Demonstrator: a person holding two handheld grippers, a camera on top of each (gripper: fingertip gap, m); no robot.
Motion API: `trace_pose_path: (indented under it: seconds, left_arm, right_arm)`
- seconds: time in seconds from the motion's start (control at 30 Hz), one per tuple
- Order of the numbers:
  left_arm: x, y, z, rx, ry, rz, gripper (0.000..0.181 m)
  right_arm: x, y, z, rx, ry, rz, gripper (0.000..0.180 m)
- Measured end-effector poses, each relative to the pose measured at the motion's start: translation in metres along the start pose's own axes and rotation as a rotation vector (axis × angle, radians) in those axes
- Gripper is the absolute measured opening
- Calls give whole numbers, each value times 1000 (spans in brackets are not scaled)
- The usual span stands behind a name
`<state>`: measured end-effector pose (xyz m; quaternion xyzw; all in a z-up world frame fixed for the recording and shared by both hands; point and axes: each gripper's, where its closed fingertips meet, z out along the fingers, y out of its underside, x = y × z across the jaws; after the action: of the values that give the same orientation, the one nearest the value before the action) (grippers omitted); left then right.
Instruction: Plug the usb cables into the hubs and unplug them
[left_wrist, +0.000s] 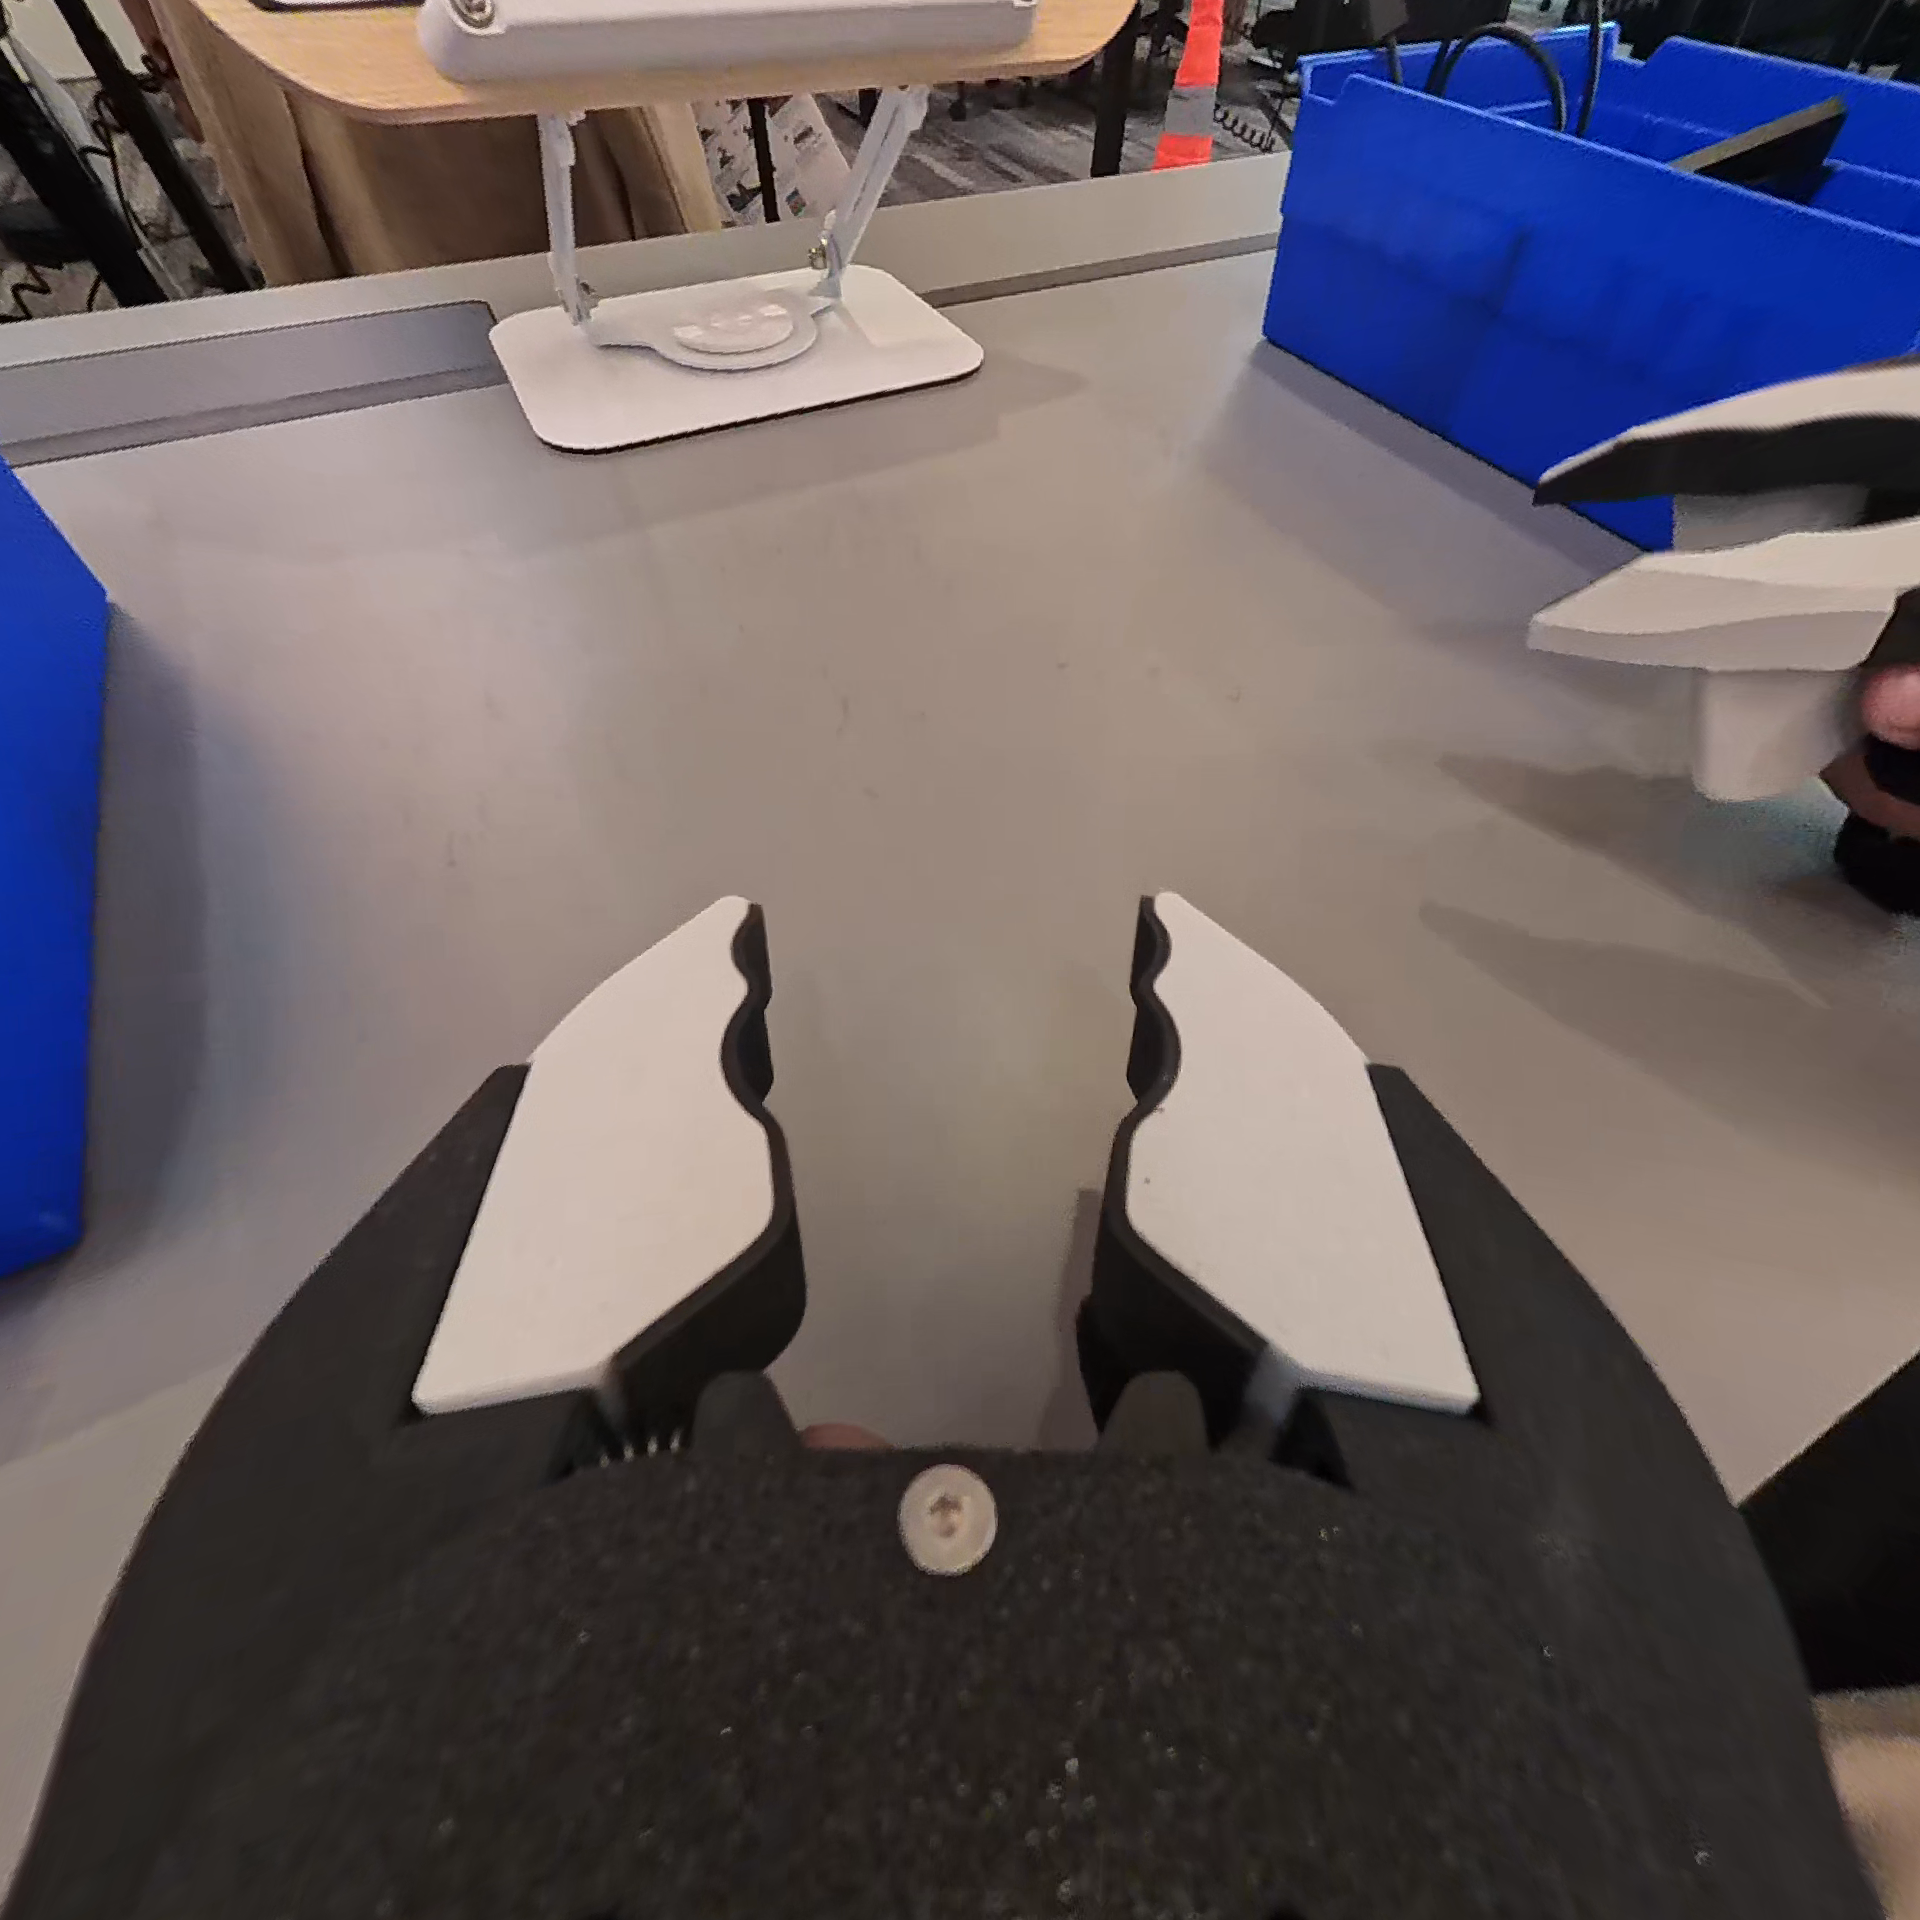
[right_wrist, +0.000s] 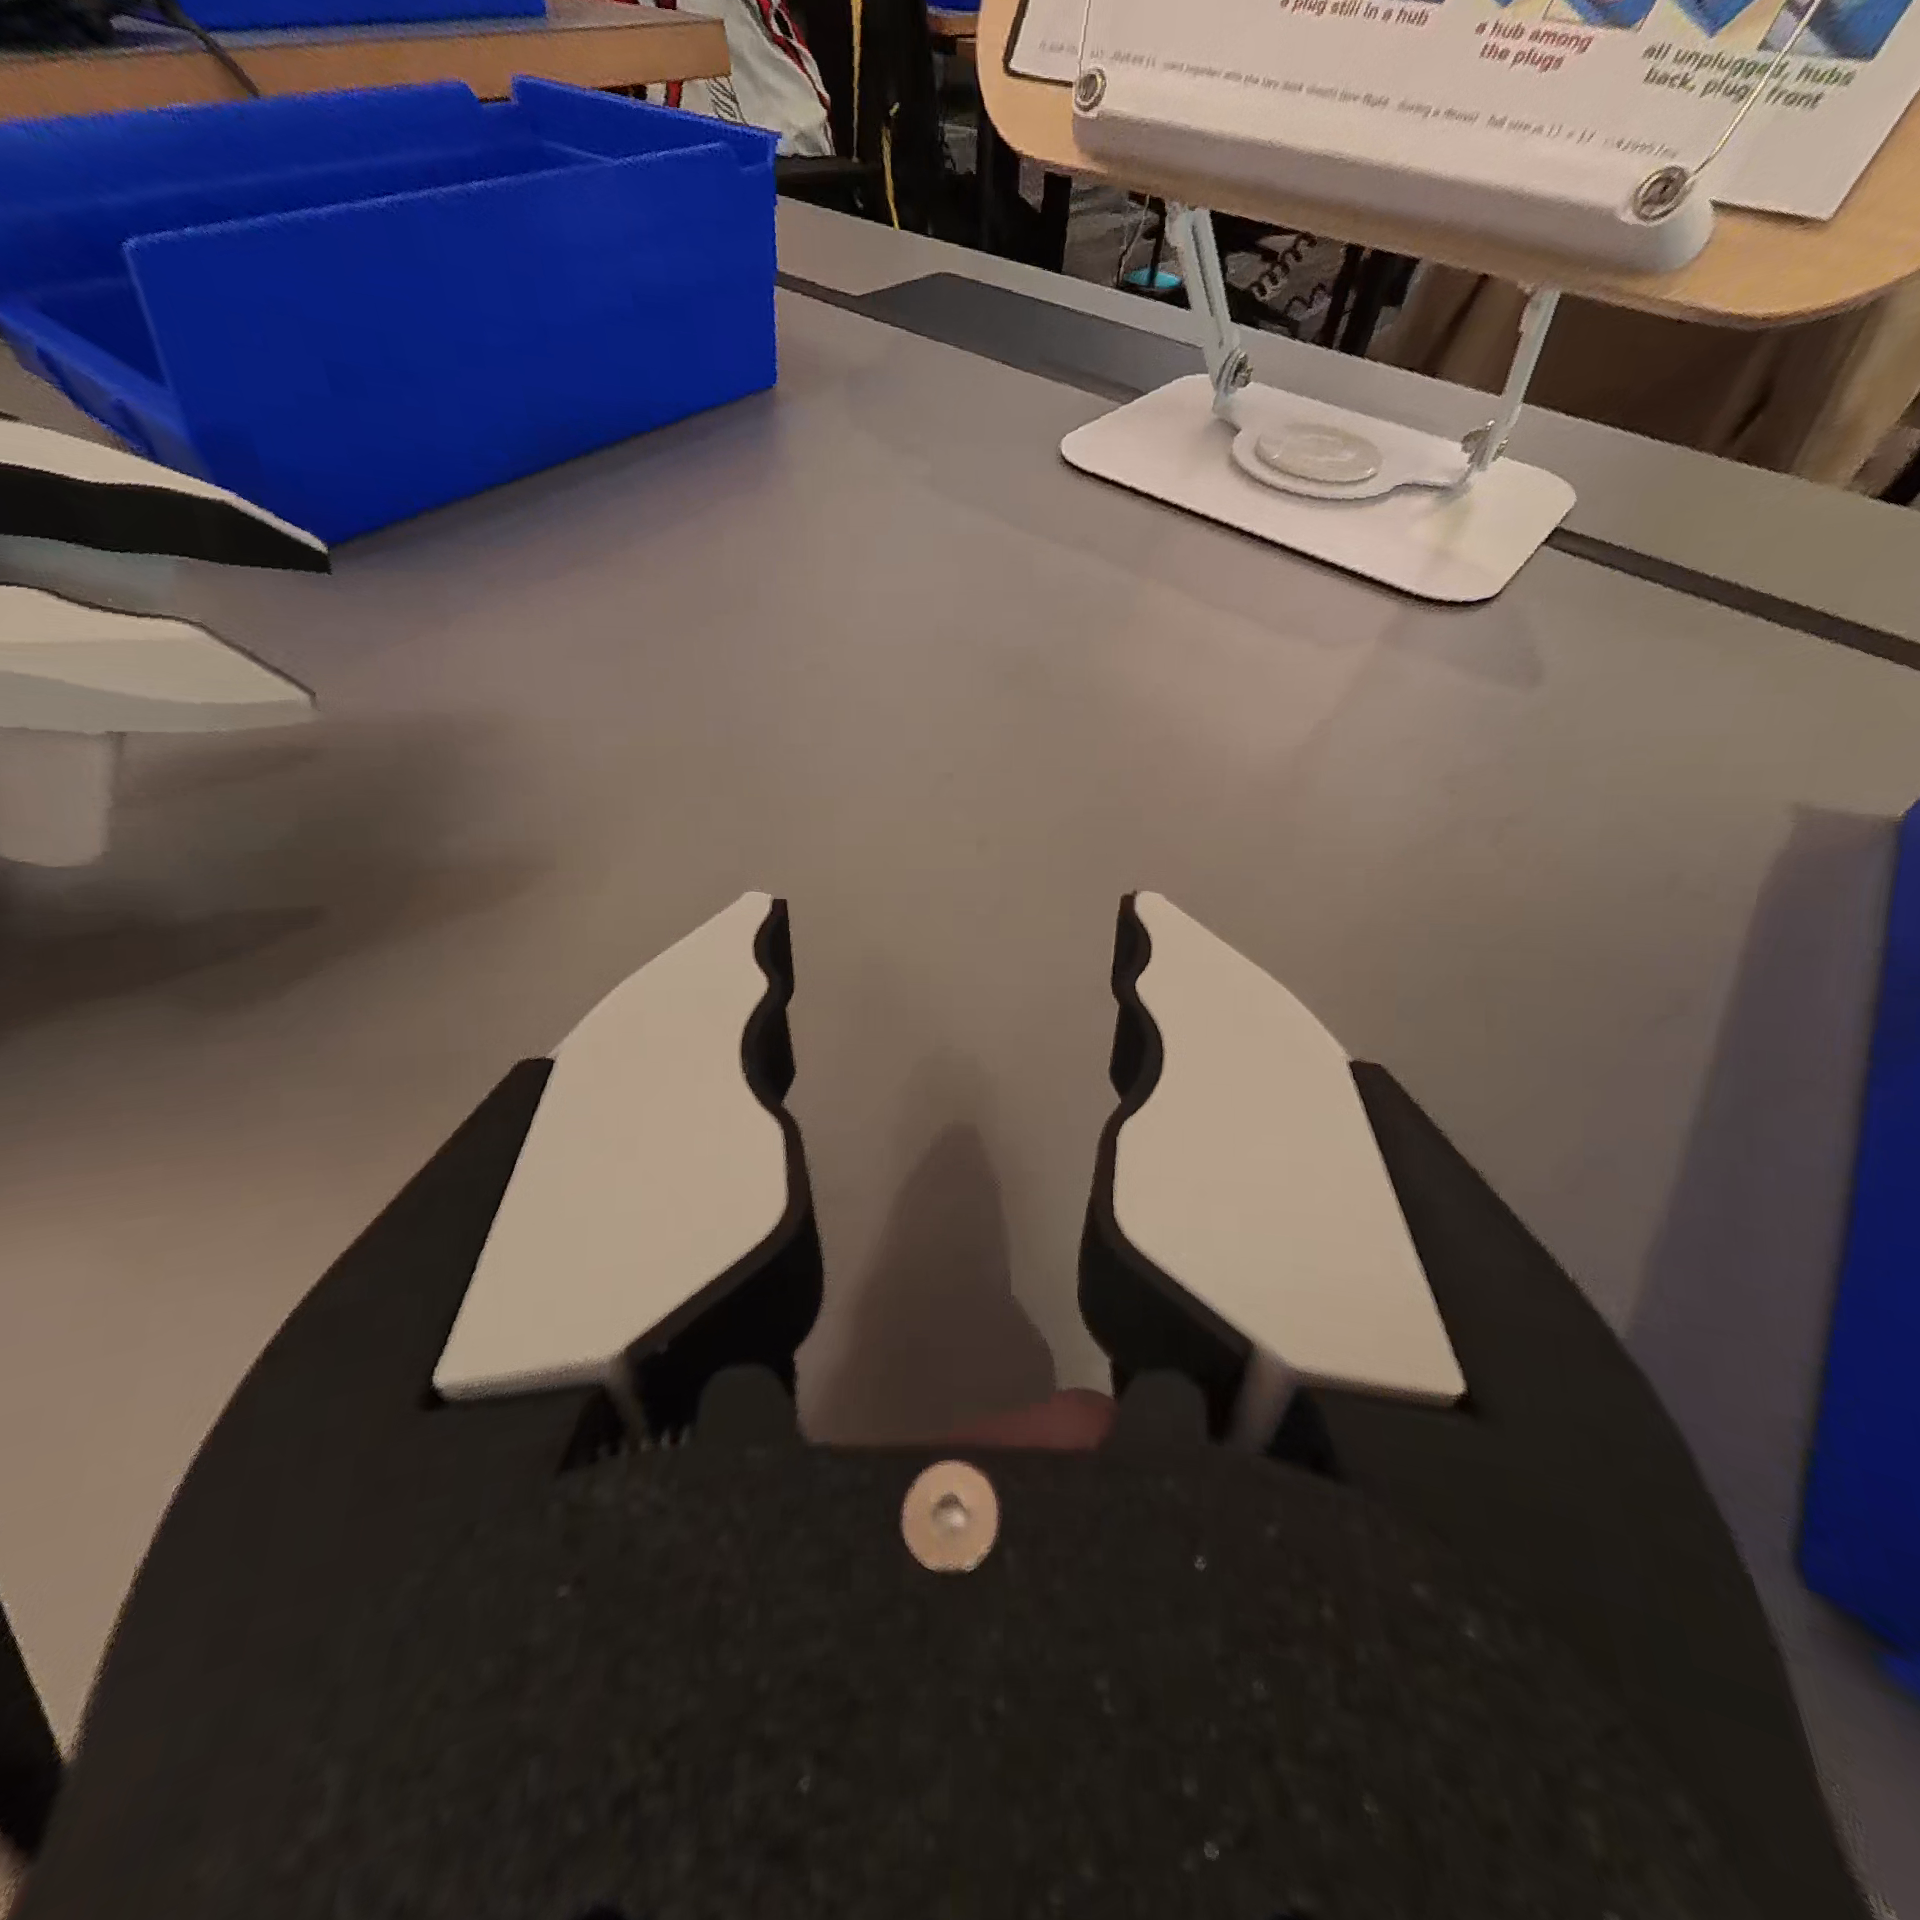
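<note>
Left tongs (left_wrist: 951, 914): spread, nothing between them, over bare grey surface (left_wrist: 935, 644).
Right tongs (right_wrist: 951, 909): spread, nothing between them, over the same surface; they also show at the right edge of the left wrist view, turned sideways.
Writing: a printed sheet (right_wrist: 1558, 62) with text and small pictures sits on the stand's board; the print is partly blurred and cut off at the top.
Stand (left_wrist: 727, 353): white, flat base on the far surface, two thin legs up to a wooden board (left_wrist: 665, 62) with a white ledge.
Right bin (left_wrist: 1558, 270): blue, at the far right, with dividers; a black cable (left_wrist: 1496, 62) loops up inside it, and a dark flat piece leans there.
Left bin (left_wrist: 42, 883): blue, only one corner shows at the left edge; contents hidden.
Usb cables and hubs: none lie on the open surface; no plug or hub can be made out in either bin.
Background: chairs, dark cables and an orange cone (left_wrist: 1190, 94), blurred.
</note>
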<state>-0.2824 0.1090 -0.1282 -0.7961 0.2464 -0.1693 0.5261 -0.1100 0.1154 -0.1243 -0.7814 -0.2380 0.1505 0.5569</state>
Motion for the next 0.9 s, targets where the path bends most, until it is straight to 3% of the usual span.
trace_pose_path:
  seconds: [0.23,0.33,0.43,0.57,0.67,0.77,0.9]
  left_arm:
    - [-6,-19,-26,-3,59,93,67]
    - [-55,-61,-54,27,7,158,65]
    - [-134,-78,-57,-168,-37,264,73]
    - [-247,-80,-17,-399,-79,341,77]
    - [-297,-66,30,-503,-15,315,76]
    - [-314,-34,68,-622,99,213,79]
    - [-320,2,83,-729,131,196,82]
  right_arm:
    - [-5,-5,1,26,-25,-20,60]
    - [-7,-7,5,28,-43,-10,60]
    - [-8,-5,10,4,-57,-8,60]
    - [-10,-1,14,-35,-78,2,60]
    - [-8,0,15,-45,-92,35,60]
    - [-3,-1,14,-29,-99,82,60]
    - [-1,-4,12,-9,-100,102,60]
